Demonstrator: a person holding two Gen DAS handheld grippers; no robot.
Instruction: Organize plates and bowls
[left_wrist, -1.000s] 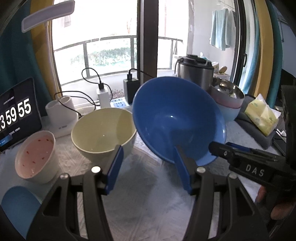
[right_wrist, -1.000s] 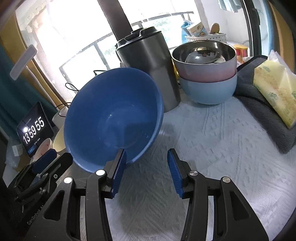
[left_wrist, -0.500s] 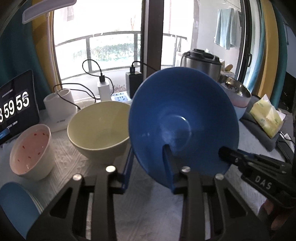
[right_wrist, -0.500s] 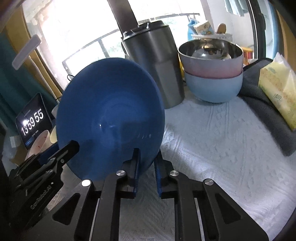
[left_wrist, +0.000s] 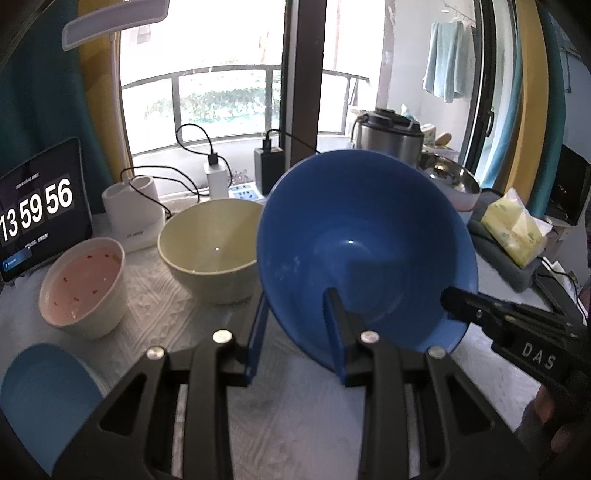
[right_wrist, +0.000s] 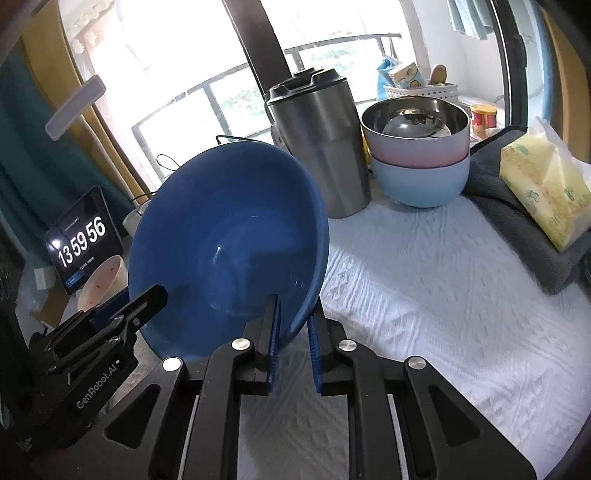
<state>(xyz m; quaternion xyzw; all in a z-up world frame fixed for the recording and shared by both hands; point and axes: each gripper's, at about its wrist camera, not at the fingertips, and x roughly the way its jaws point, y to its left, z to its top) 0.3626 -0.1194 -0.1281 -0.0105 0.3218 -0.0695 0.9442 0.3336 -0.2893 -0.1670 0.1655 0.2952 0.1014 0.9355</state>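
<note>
A dark blue bowl (left_wrist: 365, 247) is tipped up on edge above the white cloth, its inside facing both cameras. My left gripper (left_wrist: 295, 328) is shut on its lower left rim, one finger inside the bowl and one outside. In the right wrist view my right gripper (right_wrist: 293, 336) is shut on the lower right rim of the blue bowl (right_wrist: 225, 240). Each gripper shows in the other's view: the right gripper (left_wrist: 498, 321) and the left gripper (right_wrist: 110, 317). A cream bowl (left_wrist: 212, 251), a white bowl with red specks (left_wrist: 83, 284) and a light blue plate (left_wrist: 40, 398) lie left.
A steel bowl sits in a pink bowl on a light blue one (right_wrist: 417, 158) at the back right, beside a steel tumbler (right_wrist: 317, 144). A tissue pack (right_wrist: 546, 192) rests on a grey towel. A tablet clock (left_wrist: 37, 210), chargers and cables line the window side.
Both grippers stood open around the blue bowl's rim a second ago and have since shut on it. The bowl has tipped more upright and shifted slightly in both views.
</note>
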